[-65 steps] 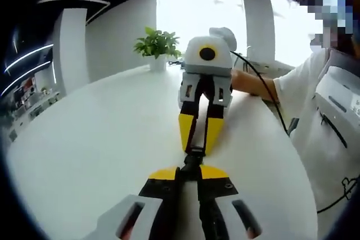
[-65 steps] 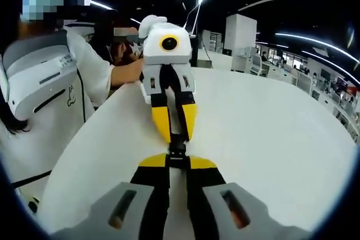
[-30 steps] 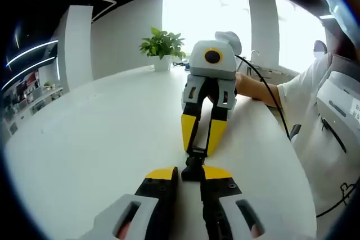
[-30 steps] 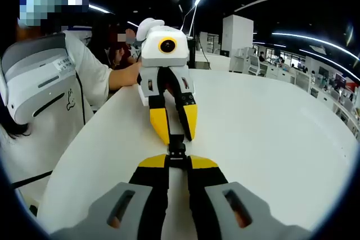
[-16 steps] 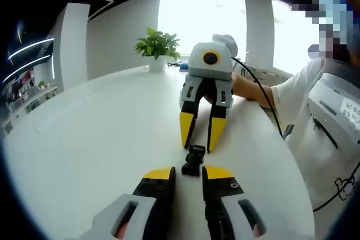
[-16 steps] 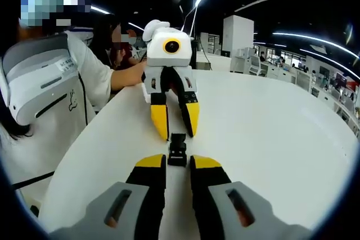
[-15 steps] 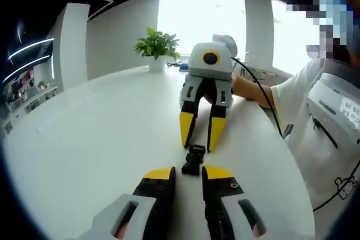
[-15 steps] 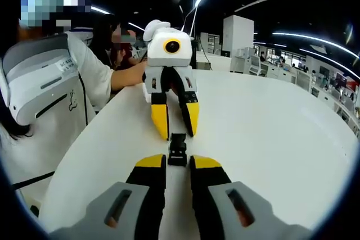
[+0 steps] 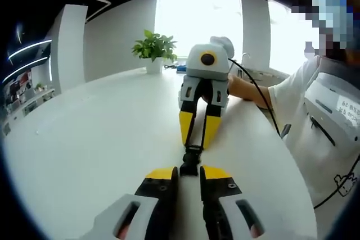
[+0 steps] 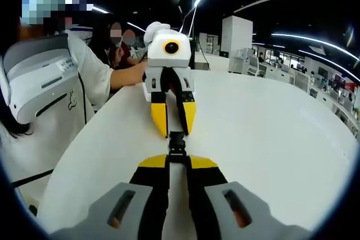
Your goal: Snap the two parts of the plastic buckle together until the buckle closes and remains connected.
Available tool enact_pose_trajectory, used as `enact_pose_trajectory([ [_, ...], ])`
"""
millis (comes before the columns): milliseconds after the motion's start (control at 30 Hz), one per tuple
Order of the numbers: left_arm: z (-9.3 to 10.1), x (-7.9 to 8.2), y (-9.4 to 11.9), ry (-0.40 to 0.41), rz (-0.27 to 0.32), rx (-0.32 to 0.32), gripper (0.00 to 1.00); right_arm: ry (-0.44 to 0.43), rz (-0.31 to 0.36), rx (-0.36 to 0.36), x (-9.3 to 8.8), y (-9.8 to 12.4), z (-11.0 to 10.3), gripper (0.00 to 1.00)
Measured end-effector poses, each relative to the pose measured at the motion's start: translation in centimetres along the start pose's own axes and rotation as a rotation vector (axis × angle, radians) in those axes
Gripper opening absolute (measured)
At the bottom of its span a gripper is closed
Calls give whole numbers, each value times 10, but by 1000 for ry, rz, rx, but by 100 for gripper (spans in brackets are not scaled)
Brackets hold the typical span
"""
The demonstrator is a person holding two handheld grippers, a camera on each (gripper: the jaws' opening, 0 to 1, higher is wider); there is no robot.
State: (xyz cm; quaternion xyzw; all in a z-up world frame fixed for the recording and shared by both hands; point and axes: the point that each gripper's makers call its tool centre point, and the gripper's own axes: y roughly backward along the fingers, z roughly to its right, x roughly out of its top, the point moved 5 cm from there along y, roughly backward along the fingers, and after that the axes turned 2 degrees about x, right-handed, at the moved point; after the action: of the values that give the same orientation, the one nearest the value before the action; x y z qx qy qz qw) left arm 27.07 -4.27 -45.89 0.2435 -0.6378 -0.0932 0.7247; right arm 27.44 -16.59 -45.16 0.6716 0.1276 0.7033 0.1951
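**Both tongs meet nose to nose on the small black buckle**

Left gripper view: the left tongs (image 9: 189,173) rise from the bottom w/ yellow tips. The jaws stand only a narrow gap apart, and the near end of the black plastic buckle (image 9: 190,160) sits in that gap, so I judge they pinch it, though the contact itself is too small to see well. The right tongs (image 9: 197,137) come from the far side, pointing straight back, tips near together around the far end of the buckle. The buckle lies low over the white desk (image 9: 101,133); whether it touches the surface I cannot tell. This facing arrangement makes sense: each tongs takes one half, so the two parts are pushed along one line. A potted plant (image 9: 153,49) stands far back on the desk, and a person in a white top (image 9: 315,122) is at the right, one hand on the right gripper.

Right gripper view: same picture, mirrored. The right tongs (image 10: 177,162) are almost closed on the near end of the buckle (image 10: 177,145); the left tongs (image 10: 174,128) reach from the opposite side w/ tips converging on the other end. The buckle looks like one short black piece between the tips, prob. already joined, but the latch is too small to confirm. Desk (image 10: 270,133) is bare around it, so the buckle stays visible. Next, I judge, a last firm push inward, then releasing to check that it holds.
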Motion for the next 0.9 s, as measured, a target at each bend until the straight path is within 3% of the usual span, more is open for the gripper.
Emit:
enact_pose_trajectory([
  [400, 0, -1, 0, -24, 2, 0, 11, 6, 8, 3, 0, 0, 0, 10],
  [900, -1, 1, 0, 1, 5, -4, 8, 6, -1, -10, 1, 0, -3, 7],
])
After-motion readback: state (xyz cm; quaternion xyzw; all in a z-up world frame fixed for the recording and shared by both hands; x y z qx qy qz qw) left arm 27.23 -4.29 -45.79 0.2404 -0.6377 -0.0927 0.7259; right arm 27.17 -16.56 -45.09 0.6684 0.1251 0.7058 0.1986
